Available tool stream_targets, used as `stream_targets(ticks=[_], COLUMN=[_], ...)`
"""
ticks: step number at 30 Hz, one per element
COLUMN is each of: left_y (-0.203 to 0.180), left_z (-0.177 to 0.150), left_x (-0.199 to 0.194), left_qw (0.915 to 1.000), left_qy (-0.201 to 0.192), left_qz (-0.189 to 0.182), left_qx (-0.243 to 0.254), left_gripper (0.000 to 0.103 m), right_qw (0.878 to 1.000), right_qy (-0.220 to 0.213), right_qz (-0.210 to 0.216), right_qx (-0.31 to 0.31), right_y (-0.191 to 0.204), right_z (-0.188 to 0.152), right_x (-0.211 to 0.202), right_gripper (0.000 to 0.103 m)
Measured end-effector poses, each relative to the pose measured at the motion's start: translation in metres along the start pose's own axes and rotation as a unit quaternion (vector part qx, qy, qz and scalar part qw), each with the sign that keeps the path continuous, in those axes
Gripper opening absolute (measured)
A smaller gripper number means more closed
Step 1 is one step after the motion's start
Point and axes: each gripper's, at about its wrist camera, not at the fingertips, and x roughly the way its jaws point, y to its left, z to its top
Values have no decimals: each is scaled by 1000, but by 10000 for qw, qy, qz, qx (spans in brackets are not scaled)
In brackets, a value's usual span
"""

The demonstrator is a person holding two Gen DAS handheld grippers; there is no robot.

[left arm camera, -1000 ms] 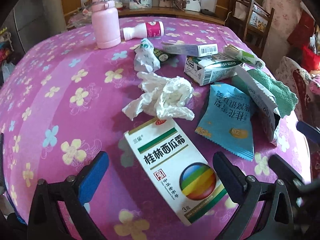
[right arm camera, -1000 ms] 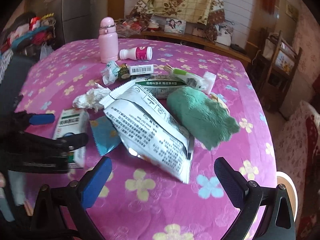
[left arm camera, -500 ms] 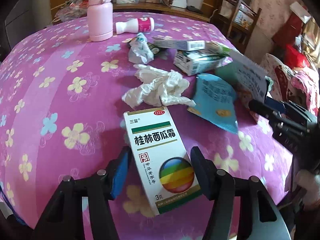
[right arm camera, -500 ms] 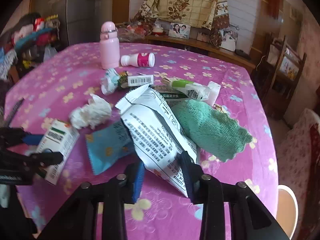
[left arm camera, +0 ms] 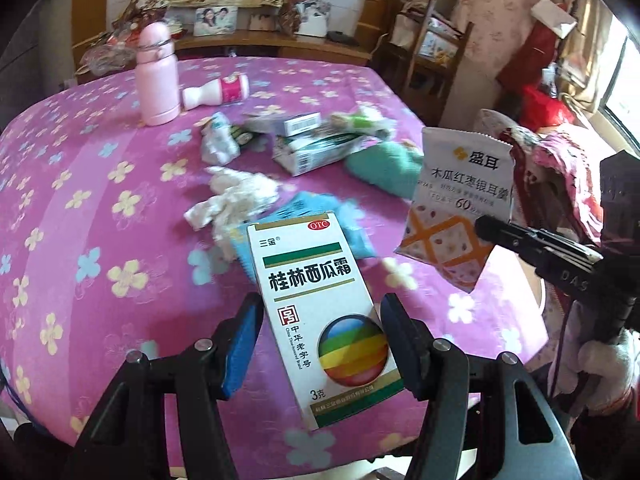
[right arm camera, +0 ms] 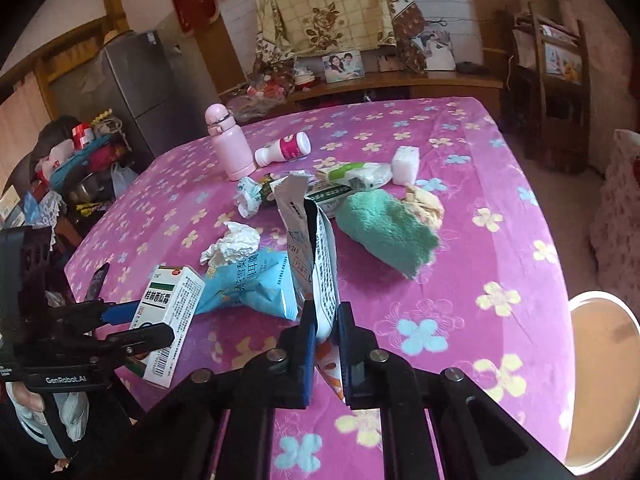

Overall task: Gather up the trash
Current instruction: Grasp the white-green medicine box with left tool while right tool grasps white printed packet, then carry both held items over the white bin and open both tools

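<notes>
My left gripper (left arm camera: 320, 320) is shut on a white medicine box (left arm camera: 316, 312) with a rainbow ball print and holds it above the table; the box also shows in the right wrist view (right arm camera: 170, 308). My right gripper (right arm camera: 323, 330) is shut on a white snack pouch (right arm camera: 314, 248) and holds it upright above the table; the pouch shows in the left wrist view (left arm camera: 460, 204). On the pink flowered tablecloth (left arm camera: 80, 240) lie crumpled tissue (left arm camera: 236, 196), a blue wrapper (right arm camera: 248, 284), cartons (left arm camera: 316, 150) and small wrappers.
A pink bottle (left arm camera: 157, 76) stands at the back, with a small white-and-pink bottle (left arm camera: 218, 92) lying beside it. A green cloth (right arm camera: 384, 228) and a white block (right arm camera: 406, 164) lie on the right. A round pale rim (right arm camera: 600, 360) sits beyond the table's right edge.
Both grippers closed from wide open: the left on the medicine box, the right on the snack pouch. Both items have been lifted off the tablecloth.
</notes>
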Motion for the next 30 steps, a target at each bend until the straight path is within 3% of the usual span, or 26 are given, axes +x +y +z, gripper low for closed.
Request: stream_targets(ticks=[7, 16, 24, 30], left_y=[-47, -138, -226, -277], left_z=[12, 37, 50, 53], left_x=[3, 34, 71, 106], left_qw=[9989, 9923, 9800, 9729], left_qy=[-73, 0, 177, 340], left_qz=[-219, -713, -1213, -1425], left_qx=[397, 1012, 1570, 1788], left_gripper=[62, 62, 62, 63], right_qw=[9984, 9892, 9690, 9495], right_qy=[-115, -291, -280, -7], right_qz=[-526, -1336, -2145, -2668], right_qx=[143, 537, 1193, 1652], right_y=[-29, -98, -184, -238], right_z=[-5, -16, -45, -71], right_x=[-28, -71, -117, -122], right_gripper=[11, 11, 11, 11])
